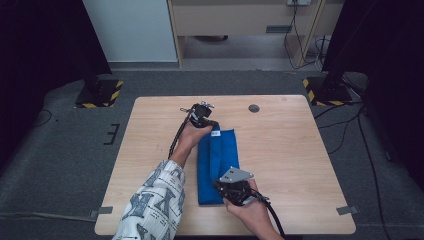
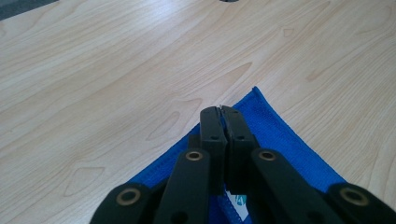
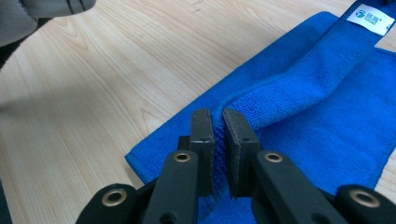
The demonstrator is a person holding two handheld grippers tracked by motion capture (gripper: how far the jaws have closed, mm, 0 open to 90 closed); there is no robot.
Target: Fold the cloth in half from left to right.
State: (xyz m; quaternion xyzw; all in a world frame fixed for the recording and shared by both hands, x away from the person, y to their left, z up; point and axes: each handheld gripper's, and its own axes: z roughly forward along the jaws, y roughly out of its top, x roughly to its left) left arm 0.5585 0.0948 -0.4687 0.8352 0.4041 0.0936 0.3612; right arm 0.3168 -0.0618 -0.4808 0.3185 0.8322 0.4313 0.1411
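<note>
A blue cloth (image 1: 220,165) lies folded into a long strip down the middle of the wooden table (image 1: 295,150). At the cloth's far left corner sits my left gripper (image 1: 214,125), shut. In the left gripper view its jaws (image 2: 222,109) press together low on the cloth (image 2: 285,135), whose corner pokes out past the tips. My right gripper (image 1: 220,181) is at the cloth's near end. In the right gripper view it (image 3: 217,114) pinches a raised fold of the cloth (image 3: 327,93), with blue fabric filling the narrow gap between the pads.
A white label (image 3: 371,18) is sewn at the cloth's far end. A round cable hole (image 1: 254,108) sits near the table's far edge. A patterned sleeve (image 1: 155,200) crosses the near left of the table. Bare wood lies to either side of the cloth.
</note>
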